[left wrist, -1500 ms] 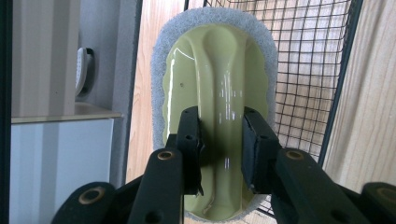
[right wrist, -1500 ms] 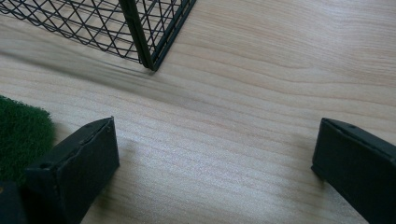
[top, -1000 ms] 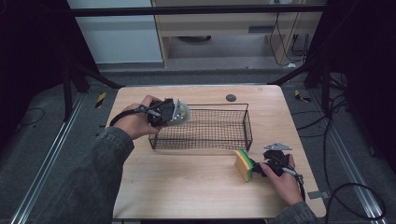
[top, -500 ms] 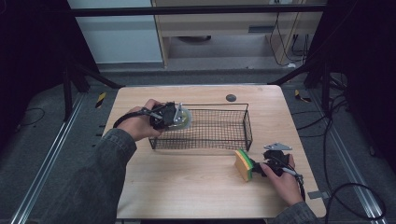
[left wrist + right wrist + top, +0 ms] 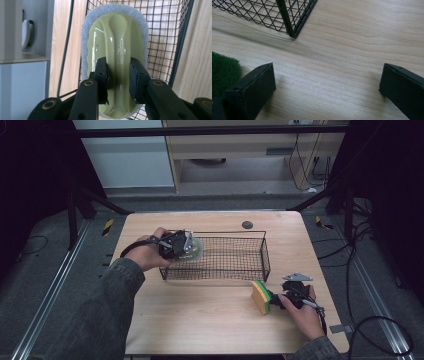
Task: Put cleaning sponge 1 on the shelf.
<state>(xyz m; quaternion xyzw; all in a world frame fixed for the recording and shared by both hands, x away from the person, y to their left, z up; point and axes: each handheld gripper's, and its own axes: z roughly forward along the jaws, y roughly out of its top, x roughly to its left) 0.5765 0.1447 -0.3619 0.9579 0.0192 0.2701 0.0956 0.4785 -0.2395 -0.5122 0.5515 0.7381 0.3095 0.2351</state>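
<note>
Pale-green oval plastic scrubber with a grey-white felt pad rim (image 5: 115, 40) sits clamped in my left gripper (image 5: 117, 75) — both black jaws pinch the raised central ridge of its glossy back, one on each side, near the scrubber's lower half. In the high view the left gripper (image 5: 181, 246) holds the scrubber (image 5: 196, 251) at the left end of the black wire-mesh basket (image 5: 240, 265), over the basket's left rim; in the left gripper view I see mesh right behind the pad. My right gripper (image 5: 327, 85) rests low over the light wooden table (image 5: 352, 37), jaws spread wide, bare wood between them. Yellow-and-green sponge (image 5: 261, 297) stands on the table just beside the right gripper (image 5: 280, 299) — its green scouring face (image 5: 223, 72) is next to one jaw, outside the gap.
</note>
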